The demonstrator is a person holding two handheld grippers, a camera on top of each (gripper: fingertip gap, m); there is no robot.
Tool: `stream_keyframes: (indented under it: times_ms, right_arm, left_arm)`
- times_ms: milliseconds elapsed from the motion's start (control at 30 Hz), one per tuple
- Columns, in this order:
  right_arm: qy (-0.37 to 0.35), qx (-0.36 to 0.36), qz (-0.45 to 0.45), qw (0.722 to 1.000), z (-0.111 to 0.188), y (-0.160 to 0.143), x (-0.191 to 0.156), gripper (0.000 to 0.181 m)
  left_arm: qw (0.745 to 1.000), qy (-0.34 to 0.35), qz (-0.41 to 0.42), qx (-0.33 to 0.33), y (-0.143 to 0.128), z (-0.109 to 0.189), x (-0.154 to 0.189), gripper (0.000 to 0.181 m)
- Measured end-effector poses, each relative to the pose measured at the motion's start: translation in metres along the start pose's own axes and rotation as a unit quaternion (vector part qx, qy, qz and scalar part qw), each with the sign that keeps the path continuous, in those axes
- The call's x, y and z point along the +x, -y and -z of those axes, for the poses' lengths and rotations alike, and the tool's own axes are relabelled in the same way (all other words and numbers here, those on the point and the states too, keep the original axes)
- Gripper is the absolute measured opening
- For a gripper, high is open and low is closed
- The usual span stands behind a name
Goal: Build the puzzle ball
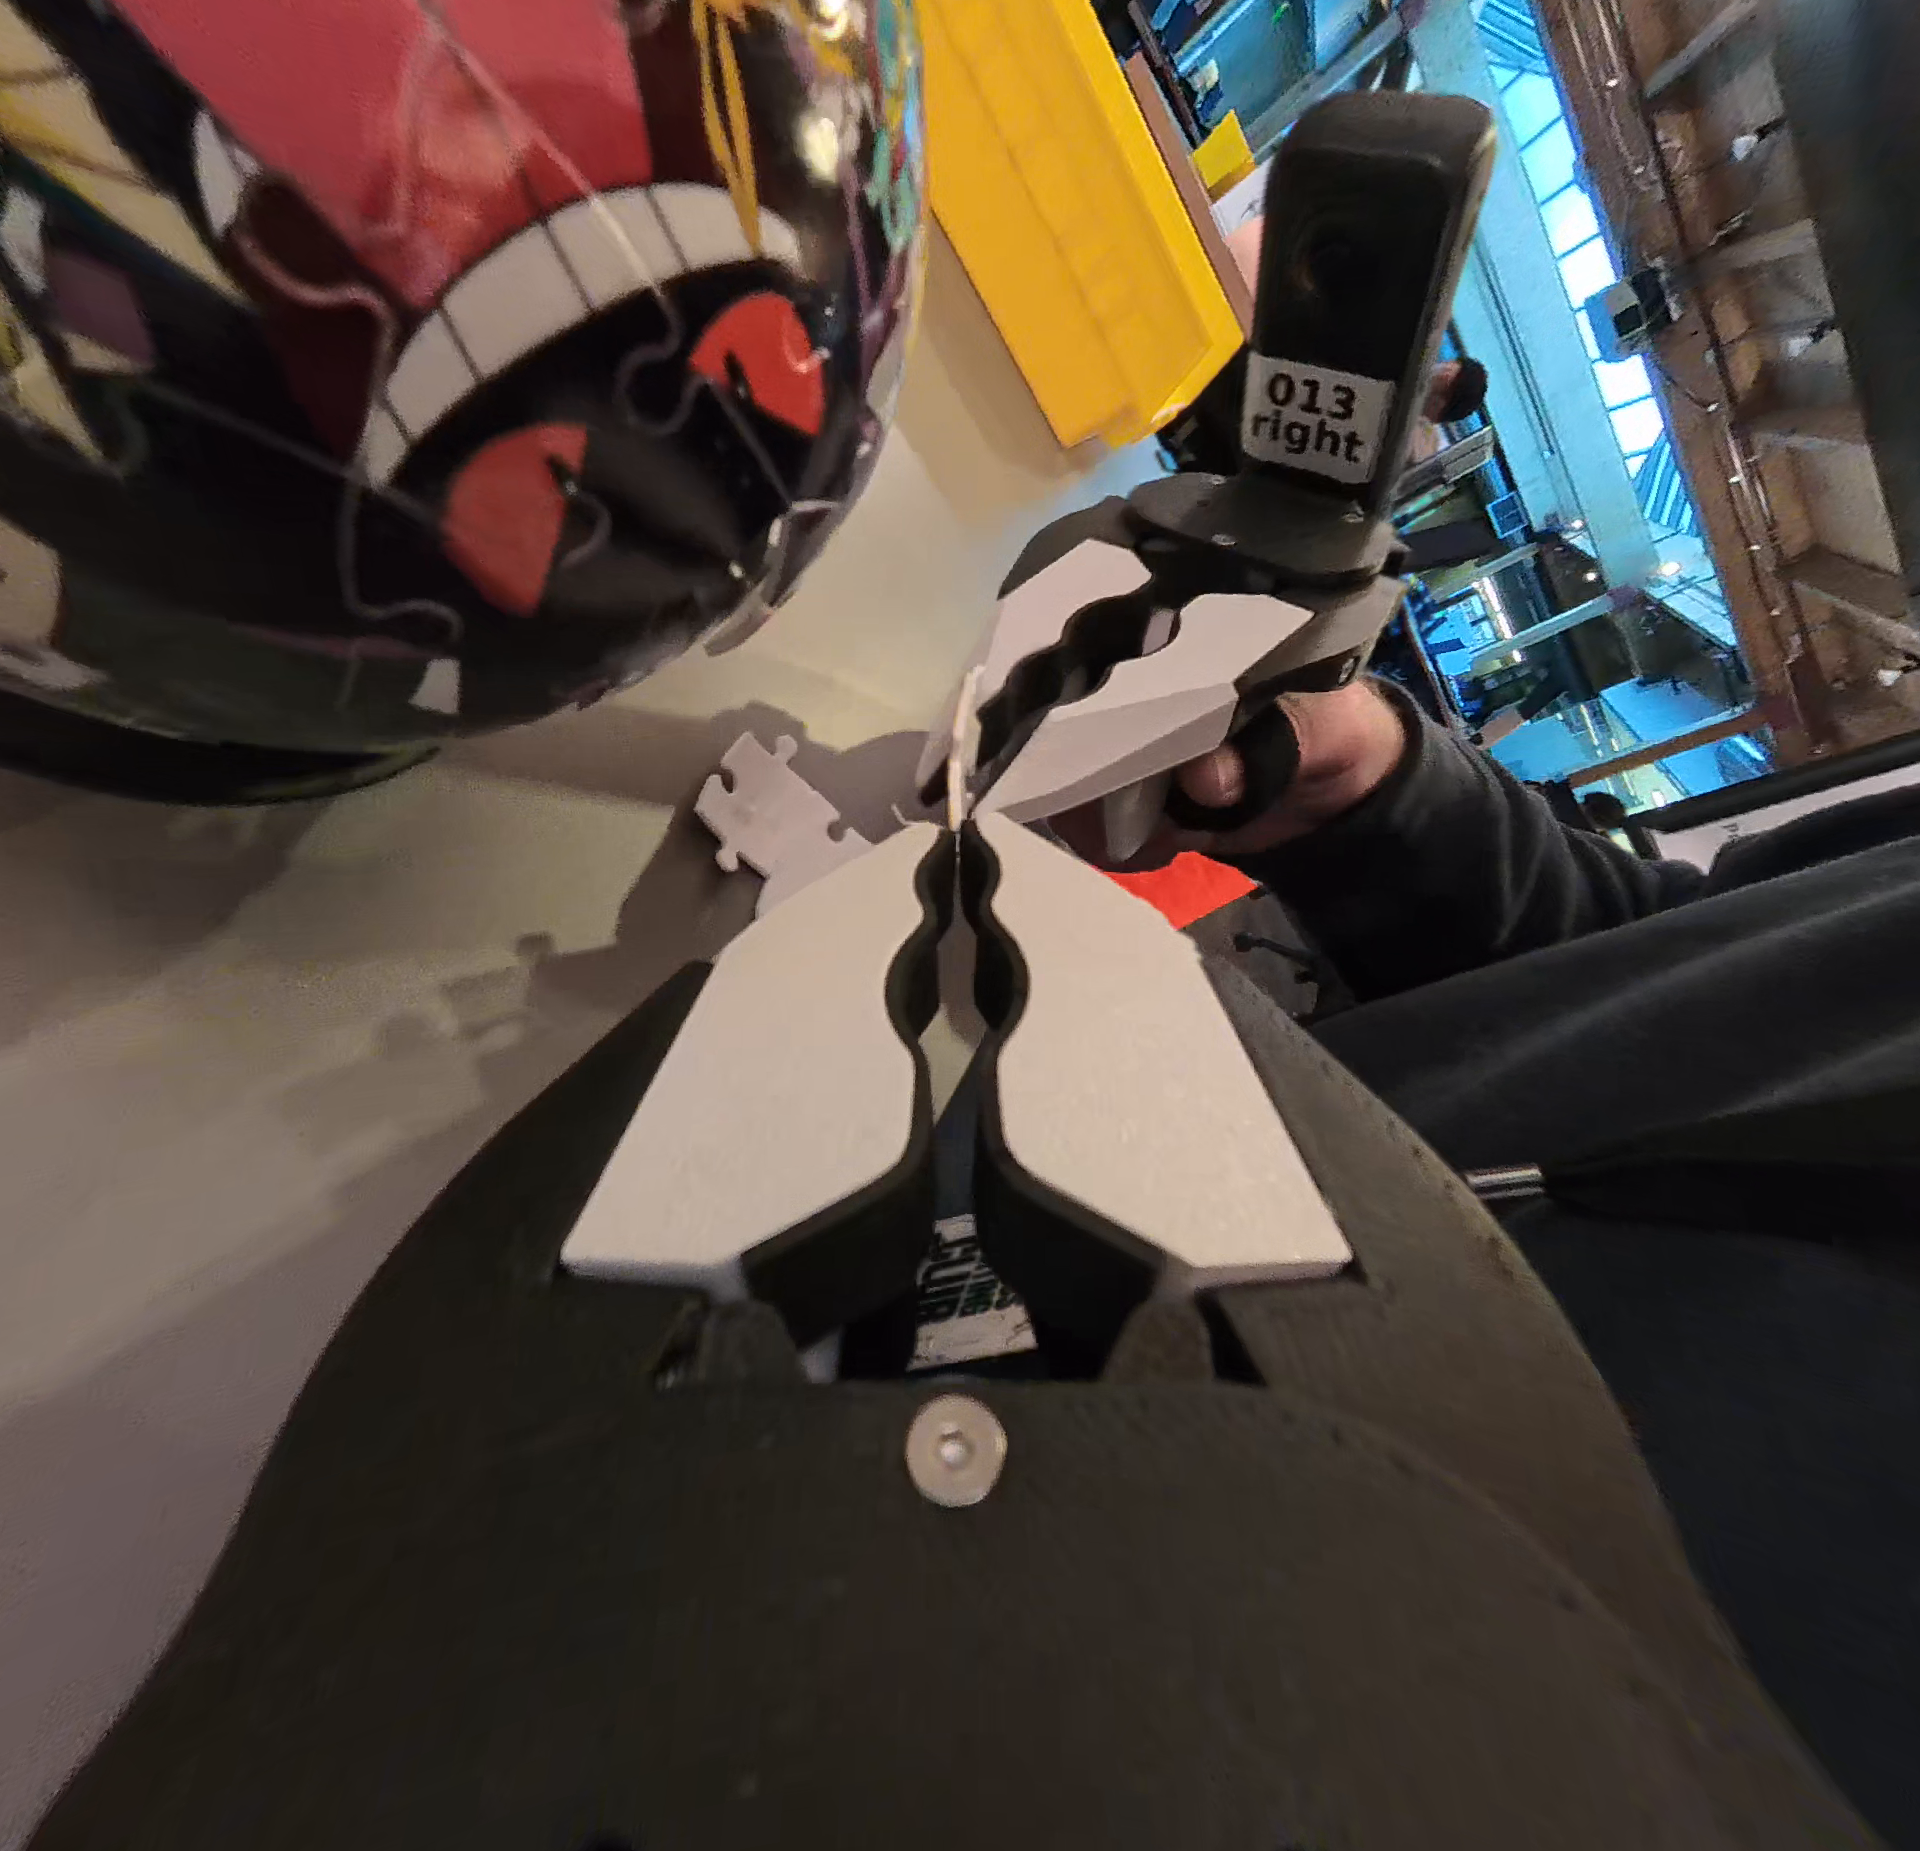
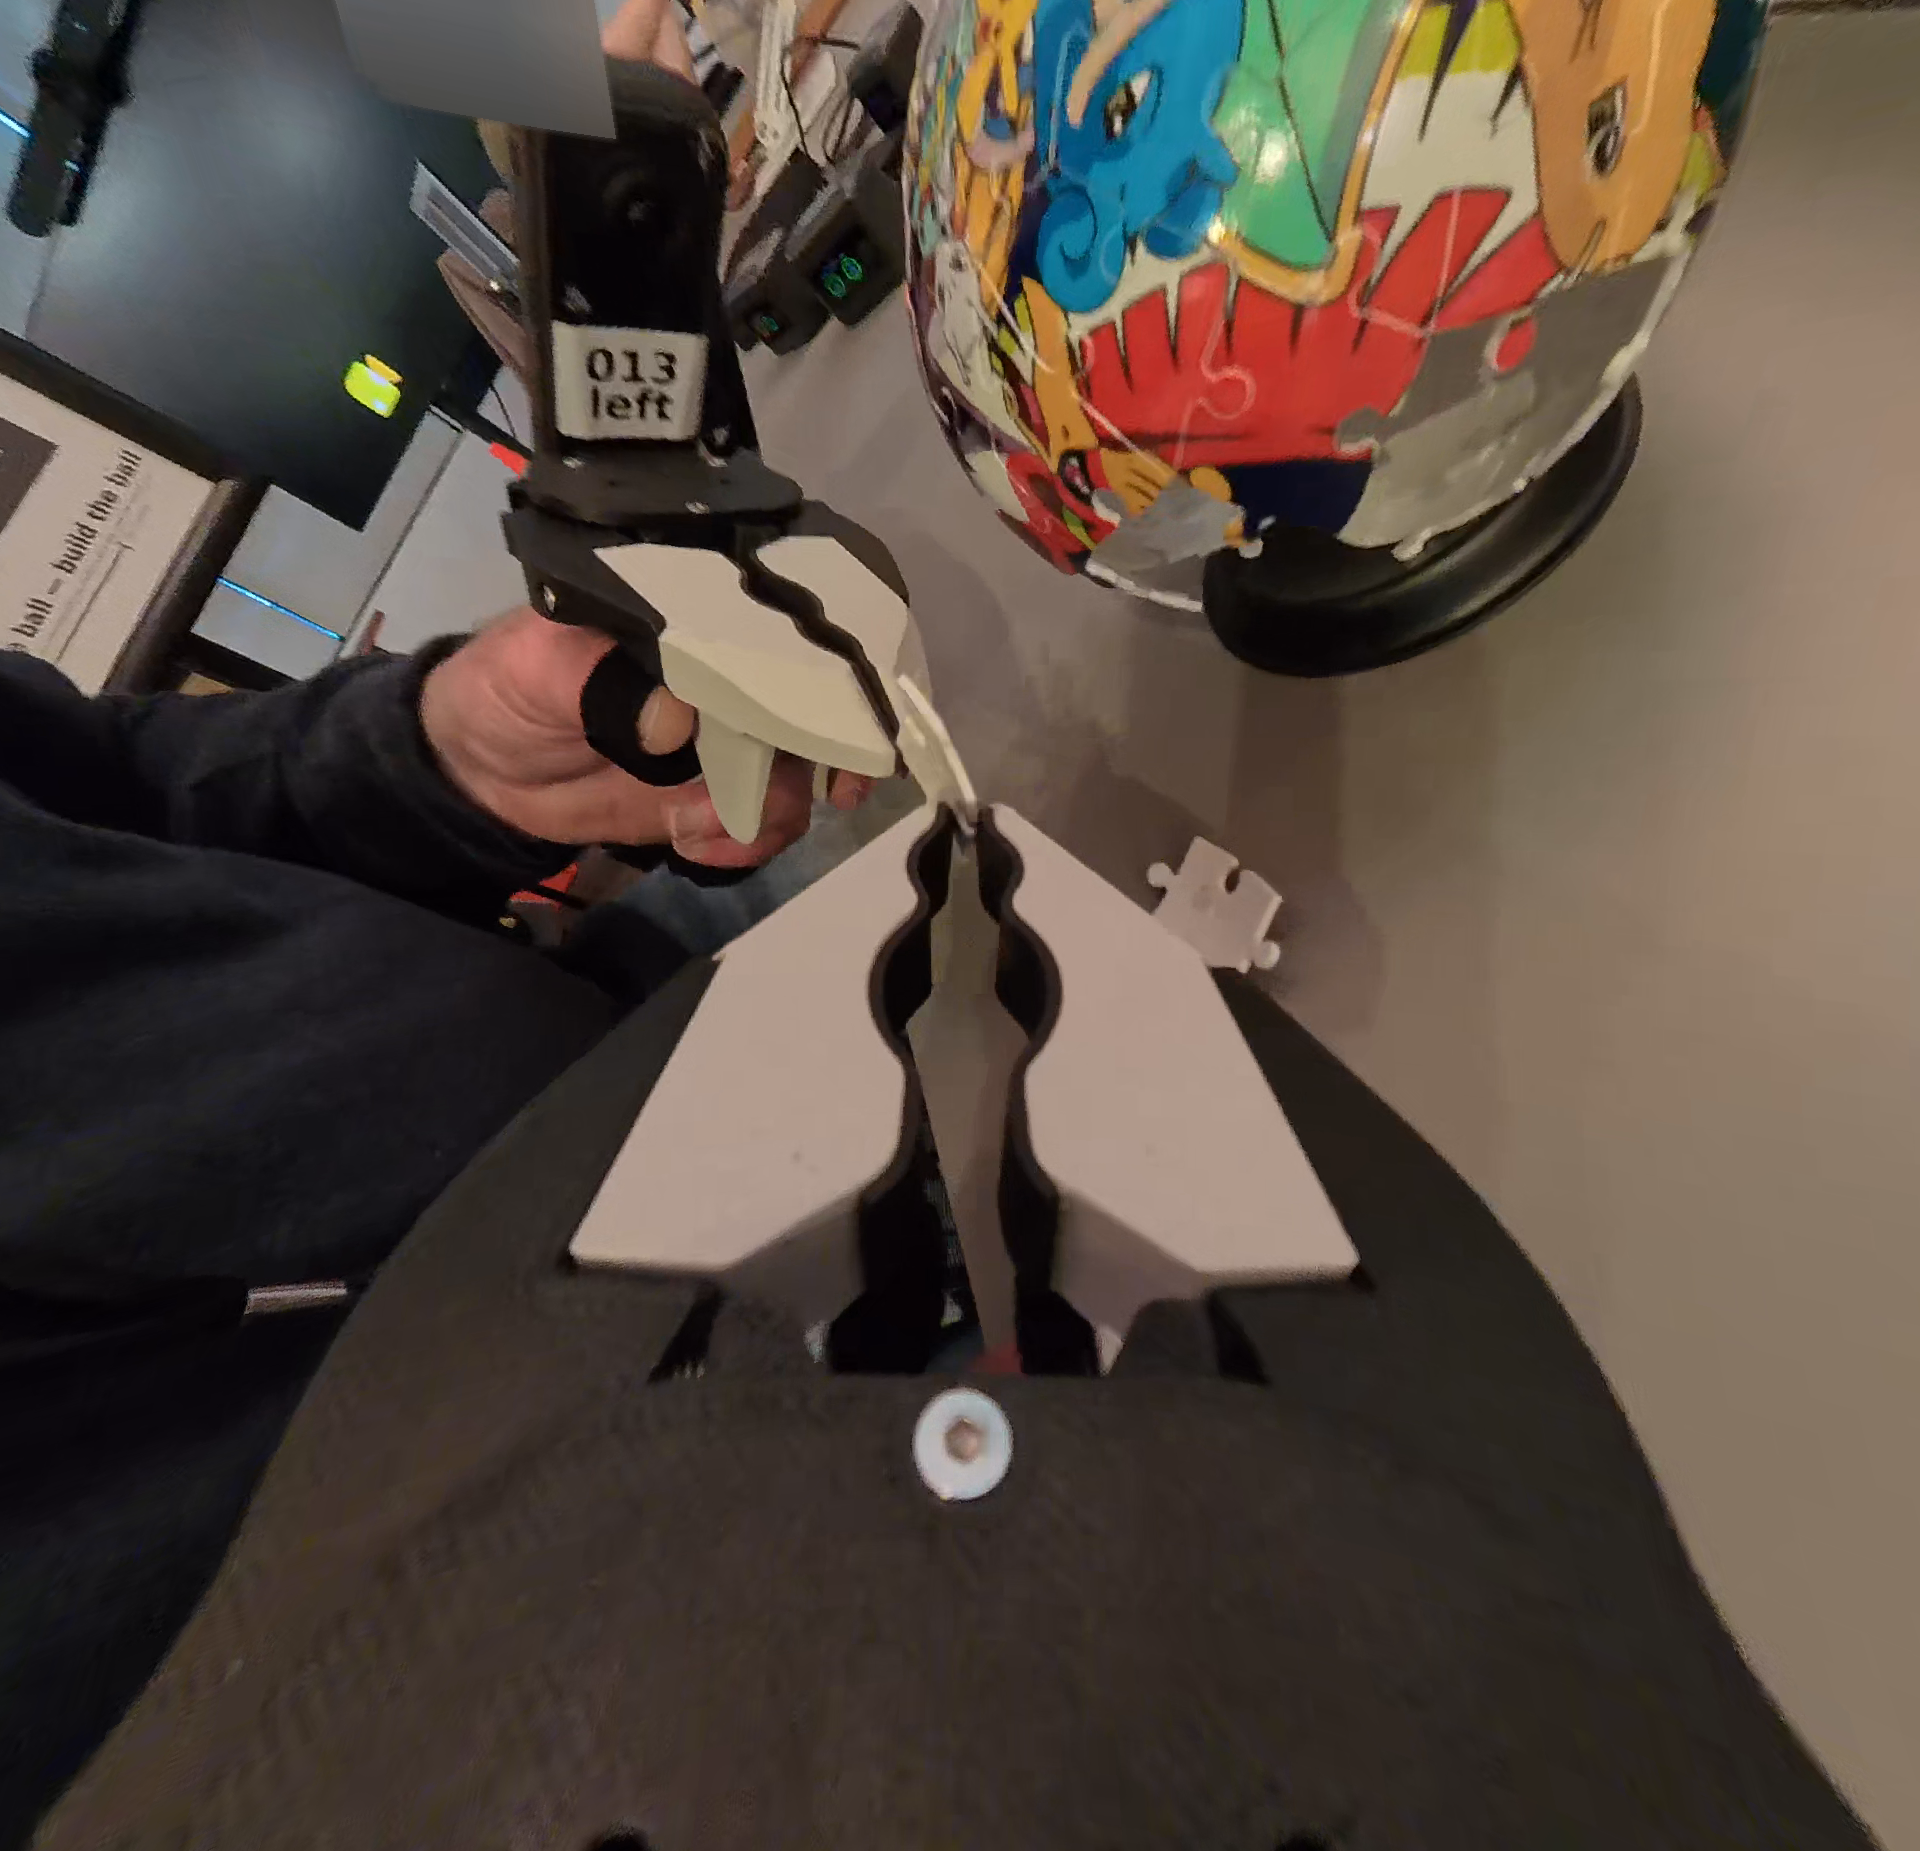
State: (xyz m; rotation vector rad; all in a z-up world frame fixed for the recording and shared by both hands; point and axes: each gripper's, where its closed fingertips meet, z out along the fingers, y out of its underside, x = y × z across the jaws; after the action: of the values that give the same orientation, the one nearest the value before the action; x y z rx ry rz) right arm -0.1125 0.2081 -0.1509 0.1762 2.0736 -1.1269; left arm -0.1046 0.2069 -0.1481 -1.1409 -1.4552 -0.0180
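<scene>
both grippers pinch one white puzzle piece (image 2: 940, 752) between them, left gripper (image 1: 954, 845) and right gripper (image 2: 964, 825) fingers closed on it, likely a handover for a better grip; the puzzle ball (image 2: 1320, 243) sits at 1 o'clock on the counter (image 2: 1662, 970), a spare piece (image 2: 1218, 902) beside

I can make out a small white label with black print, a number above a word, on the black camera housing of the right gripper (image 1: 961, 762); the label (image 1: 1311, 419) faces my left wrist camera. A matching label (image 2: 631, 385) sits on the left gripper (image 2: 896, 747) in the right wrist view. At that view's left edge stands a dark-framed white sign (image 2: 83, 544) with black lettering, cut off by the frame. A printed sticker (image 1: 971, 1292) shows between my left gripper's fingers, mostly hidden. Two black devices (image 2: 842, 274) behind glow with green marks, too small to read.
</scene>
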Motion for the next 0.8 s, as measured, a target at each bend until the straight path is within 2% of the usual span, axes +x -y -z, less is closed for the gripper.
stream_keyframes:
  times_ms: [167, 267, 367, 500, 633, 800]
  right_arm:
    - [0.017, -0.027, 0.028, 0.999, 0.002, 0.001, -0.005, 0.000]
    - [-0.018, -0.075, 0.064, 0.995, 0.004, 0.000, 0.008, 0.000]
    - [-0.032, -0.134, 0.087, 0.987, 0.007, -0.002, 0.021, 0.000]
    - [-0.023, -0.201, 0.094, 0.975, 0.009, -0.009, 0.034, 0.000]
    - [-0.005, -0.247, 0.104, 0.963, 0.008, -0.013, 0.036, 0.000]
    - [0.003, -0.269, 0.106, 0.957, 0.007, -0.011, 0.039, 0.000]
  left_arm:
    - [1.000, -0.013, 0.002, 0.023, 0.004, 0.002, 0.001, 0.001]
    - [1.000, 0.000, -0.018, 0.019, 0.003, 0.002, 0.000, 0.003]
    - [0.999, 0.028, -0.039, -0.002, -0.004, 0.002, -0.003, 0.010]
    - [0.995, 0.066, -0.054, -0.057, -0.026, 0.003, -0.009, 0.011]
    - [0.989, 0.096, -0.063, -0.099, -0.041, -0.002, -0.016, 0.012]
    - [0.986, 0.116, -0.063, -0.105, -0.041, -0.010, -0.025, 0.011]
